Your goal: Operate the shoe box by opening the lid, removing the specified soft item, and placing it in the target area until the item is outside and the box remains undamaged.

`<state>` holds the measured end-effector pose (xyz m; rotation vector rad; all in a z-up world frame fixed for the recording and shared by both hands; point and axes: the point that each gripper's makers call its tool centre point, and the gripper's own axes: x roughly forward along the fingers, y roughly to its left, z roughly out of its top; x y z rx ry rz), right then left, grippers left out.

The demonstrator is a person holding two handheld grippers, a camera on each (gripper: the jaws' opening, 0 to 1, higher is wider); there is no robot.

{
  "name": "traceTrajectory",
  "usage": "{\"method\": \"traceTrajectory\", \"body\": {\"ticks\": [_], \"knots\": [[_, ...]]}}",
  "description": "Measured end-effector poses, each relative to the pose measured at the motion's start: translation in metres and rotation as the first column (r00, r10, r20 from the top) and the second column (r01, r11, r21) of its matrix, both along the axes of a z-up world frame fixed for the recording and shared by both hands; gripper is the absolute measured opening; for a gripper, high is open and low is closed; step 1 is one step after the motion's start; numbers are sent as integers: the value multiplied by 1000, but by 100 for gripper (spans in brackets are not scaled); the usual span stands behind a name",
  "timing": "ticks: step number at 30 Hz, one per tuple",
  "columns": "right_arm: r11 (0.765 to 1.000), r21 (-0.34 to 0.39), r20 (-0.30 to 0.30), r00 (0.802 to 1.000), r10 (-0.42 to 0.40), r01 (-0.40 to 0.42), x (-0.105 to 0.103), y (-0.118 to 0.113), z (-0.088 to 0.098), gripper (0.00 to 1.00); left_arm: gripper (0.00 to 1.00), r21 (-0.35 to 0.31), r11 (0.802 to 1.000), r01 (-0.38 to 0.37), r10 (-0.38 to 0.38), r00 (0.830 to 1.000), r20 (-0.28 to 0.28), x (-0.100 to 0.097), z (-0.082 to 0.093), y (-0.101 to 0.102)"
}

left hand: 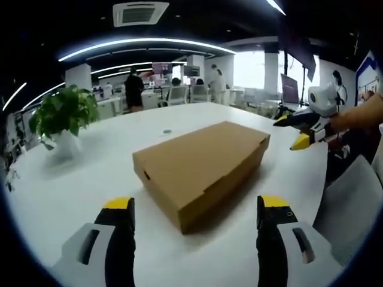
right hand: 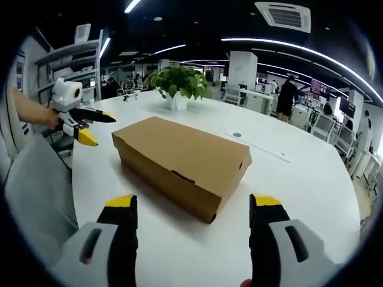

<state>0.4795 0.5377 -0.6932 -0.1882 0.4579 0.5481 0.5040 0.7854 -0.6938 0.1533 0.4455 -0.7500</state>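
Observation:
A plain brown cardboard shoe box [left hand: 200,164] lies with its lid down in the middle of a white table [left hand: 72,197]. My left gripper [left hand: 195,206] is open, its yellow-tipped black jaws spread wide just short of the box's near corner, nothing between them. From the opposite side the box [right hand: 179,158] shows a slot in its near wall. My right gripper [right hand: 192,201] is open too, close to the box and holding nothing. Each gripper shows in the other's view, held off the table edge: the right gripper [left hand: 291,131] and the left gripper [right hand: 96,128].
A potted green plant [left hand: 63,113] in a white pot stands on the table beyond the box, the same plant [right hand: 178,82] at the far side. A grey chair back [left hand: 353,197] sits at the table edge. People and desks fill the office behind.

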Motion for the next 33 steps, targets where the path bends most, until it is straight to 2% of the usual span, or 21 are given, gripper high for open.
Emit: {"method": "traceTrajectory", "body": {"ticks": [8,18,24,28,33], "knots": [[998,-31,-20,998,55,-56,13,5,-11,67,79,-2,1000,-28,28,1000,-8,12,-6,-7],[997,-46,-41,997,65,-67,33,4,-23,56,68,9,999,-50,51,998,-38,20,-19,-14],[997,-41,-49,996,69,-71,41,4,-25,52,63,16,997,-70,71,996,-52,25,-24,-16],[998,-29,-52,997,62,-64,45,3,-24,48,55,33,997,-73,74,996,-41,27,-25,-16],[998,-14,-61,996,66,-67,45,4,-25,48,56,31,997,-74,76,996,-42,27,-26,-15]]}}
